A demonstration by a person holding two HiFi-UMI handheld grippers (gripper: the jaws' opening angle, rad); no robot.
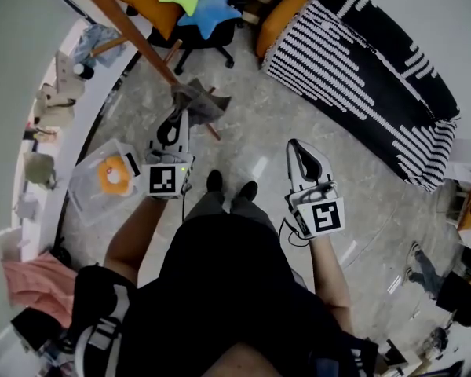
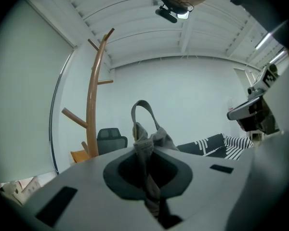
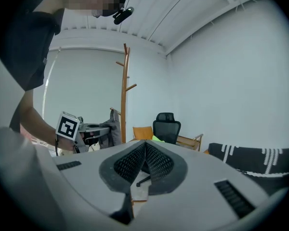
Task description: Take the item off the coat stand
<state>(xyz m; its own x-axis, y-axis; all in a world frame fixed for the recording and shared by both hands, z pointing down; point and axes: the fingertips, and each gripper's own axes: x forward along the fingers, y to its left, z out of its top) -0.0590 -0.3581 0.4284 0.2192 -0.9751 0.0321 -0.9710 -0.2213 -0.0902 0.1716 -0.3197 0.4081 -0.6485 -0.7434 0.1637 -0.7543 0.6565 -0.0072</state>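
Note:
A grey fabric bag (image 1: pixel 198 100) with a loop strap (image 2: pixel 143 110) hangs pinched in my left gripper (image 1: pixel 182 112), whose jaws are shut on its cloth (image 2: pixel 147 150). The bag is off the wooden coat stand (image 1: pixel 129 30), whose pole and bare pegs rise just left of it (image 2: pixel 92 105). In the right gripper view the stand (image 3: pixel 124 95) is behind the left gripper (image 3: pixel 94 129) and the bag (image 3: pixel 113 124). My right gripper (image 1: pixel 297 148) is held out to the right, apart from both. Its jaws are shut with nothing between them (image 3: pixel 144 150).
A black office chair (image 1: pixel 208 42) with star cushions and an orange chair stand behind the coat stand. A black-and-white striped sofa (image 1: pixel 361 77) fills the right. A clear plastic box (image 1: pixel 106 175) sits on the floor at left by a curved white counter (image 1: pixel 71 124) holding small items.

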